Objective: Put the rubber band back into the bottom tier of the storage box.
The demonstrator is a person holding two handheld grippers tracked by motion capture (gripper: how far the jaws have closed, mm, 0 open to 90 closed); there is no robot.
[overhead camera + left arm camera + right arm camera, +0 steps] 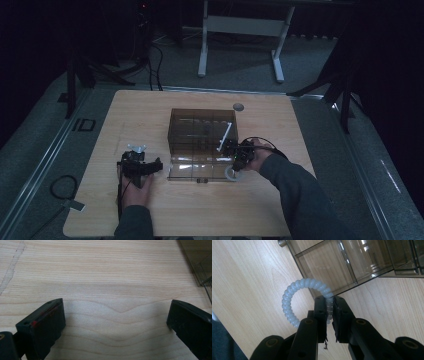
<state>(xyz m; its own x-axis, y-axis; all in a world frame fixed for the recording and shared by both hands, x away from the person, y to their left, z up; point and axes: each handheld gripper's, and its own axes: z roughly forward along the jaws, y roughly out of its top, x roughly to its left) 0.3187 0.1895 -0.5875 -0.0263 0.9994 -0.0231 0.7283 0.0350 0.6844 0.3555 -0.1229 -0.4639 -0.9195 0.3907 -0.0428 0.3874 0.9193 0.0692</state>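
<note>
My right gripper (329, 300) is shut on a white spiral hair tie (305, 283). Its jaws pinch one side of the ring, and the rest of the loop sticks out past the tips. In the high view that gripper (236, 159) hovers by the front right corner of a smoky clear compartment box (202, 131), with the hair tie (232, 173) just below it. My left gripper (116, 315) rests open over bare wood with nothing between its jaws. It sits left of the box in the high view (141, 165).
The box's clear lid (195, 171) lies open flat on the wooden table (150, 215) in front of the box. A white stick (226, 136) leans inside a right-hand compartment. A corner of the box (202, 265) shows in the left gripper view.
</note>
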